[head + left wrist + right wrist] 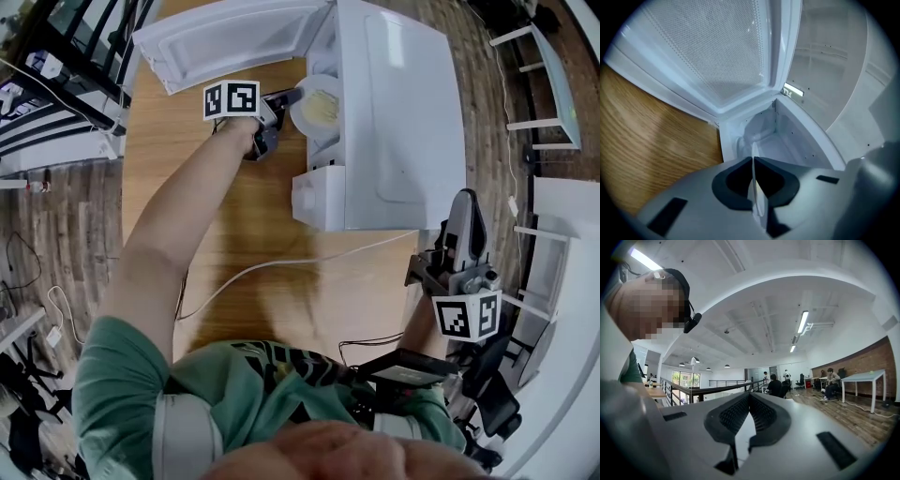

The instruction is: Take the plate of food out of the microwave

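A white microwave [394, 122] stands on the wooden table [234, 225] with its door [230, 42] swung wide open. A white plate [319, 105] with pale yellow food sits in the cavity opening. My left gripper [284, 97] reaches to the plate's near rim. In the left gripper view the jaws [753, 160] are shut on the thin white plate rim [757, 199], seen edge-on, with the microwave cavity [787, 145] and the door [708, 51] beyond. My right gripper [466, 200] is held off the table's right side, away from the microwave. It [749, 394] is shut on nothing and points across the room.
A white cable [281, 262] runs across the table in front of the microwave. Black railings [56, 66] stand at the left, and white tables [553, 75] at the right. Several people sit far off [778, 385] in the right gripper view.
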`<state>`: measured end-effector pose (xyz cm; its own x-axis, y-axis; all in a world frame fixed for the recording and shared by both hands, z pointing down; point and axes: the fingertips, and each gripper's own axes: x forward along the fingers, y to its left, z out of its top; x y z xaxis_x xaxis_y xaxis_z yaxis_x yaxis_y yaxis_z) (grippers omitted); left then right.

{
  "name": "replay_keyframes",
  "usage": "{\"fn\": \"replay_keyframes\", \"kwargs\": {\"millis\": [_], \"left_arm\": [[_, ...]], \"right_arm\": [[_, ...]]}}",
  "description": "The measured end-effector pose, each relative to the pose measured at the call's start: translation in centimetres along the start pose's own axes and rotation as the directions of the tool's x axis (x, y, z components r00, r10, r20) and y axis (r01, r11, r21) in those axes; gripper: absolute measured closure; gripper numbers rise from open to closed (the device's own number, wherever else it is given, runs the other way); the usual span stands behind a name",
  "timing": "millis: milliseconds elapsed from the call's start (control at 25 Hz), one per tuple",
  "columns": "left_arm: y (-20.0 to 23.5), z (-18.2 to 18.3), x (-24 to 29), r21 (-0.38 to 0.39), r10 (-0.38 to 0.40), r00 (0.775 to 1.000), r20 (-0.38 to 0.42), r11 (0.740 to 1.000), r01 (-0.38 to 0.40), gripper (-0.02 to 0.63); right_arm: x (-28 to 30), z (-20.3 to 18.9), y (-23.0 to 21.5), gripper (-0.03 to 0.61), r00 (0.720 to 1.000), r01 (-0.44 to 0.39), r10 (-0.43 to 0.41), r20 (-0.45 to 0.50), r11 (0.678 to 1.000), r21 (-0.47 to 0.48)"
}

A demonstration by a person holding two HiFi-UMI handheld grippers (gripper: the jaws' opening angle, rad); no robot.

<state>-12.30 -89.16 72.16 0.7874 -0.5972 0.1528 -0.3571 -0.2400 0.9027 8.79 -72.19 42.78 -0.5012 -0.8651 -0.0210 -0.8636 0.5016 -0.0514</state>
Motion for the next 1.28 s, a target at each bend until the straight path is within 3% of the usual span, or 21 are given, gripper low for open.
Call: {"fn": "replay_keyframes", "kwargs": {"millis": [240, 360, 640, 760, 880, 1280], "left_arm": [[1.3, 1.3, -5.1, -0.001, -0.004, 0.994, 0.113, 1.000, 0.004, 0.597], [0.1, 1.1, -7.1, -0.050, 0.046, 0.991, 0.126, 0.998, -0.039, 0.597], [-1.2, 0.7, -14.3, -0.052, 0.097, 0.985, 0.142, 0.995, -0.090, 0.598], [-2.5, 1.5, -17.9, -0.050, 0.108, 0.971, 0.212, 0.994, -0.100, 0.598], [-3.9, 0.5, -21.3, -0.049, 0.116, 0.960, 0.254, 0.993, -0.107, 0.597], [-6.1, -4.7, -31.2, -0.108, 0.161, 0.944, 0.289, 0.985, -0.135, 0.597]], "right_arm": [[1.9, -0.7, 0.9, 0.574, 0.999, -0.051, 0.051, -0.010, 0.999, -0.001], [1.3, -0.4, 1.0, 0.574, 0.999, -0.031, 0.031, -0.015, 0.999, -0.006], [-0.3, -0.4, 2.9, 0.574, 0.998, -0.019, 0.020, -0.060, 1.000, 0.019], [-0.1, 0.6, 3.7, 0.574, 0.997, -0.054, 0.055, -0.062, 0.998, 0.014], [-0.9, 1.2, 4.7, 0.574, 0.994, -0.087, 0.088, -0.060, 0.996, 0.010], [-1.9, 1.6, 9.9, 0.574, 0.987, -0.140, 0.142, -0.081, 0.990, 0.022]]}}
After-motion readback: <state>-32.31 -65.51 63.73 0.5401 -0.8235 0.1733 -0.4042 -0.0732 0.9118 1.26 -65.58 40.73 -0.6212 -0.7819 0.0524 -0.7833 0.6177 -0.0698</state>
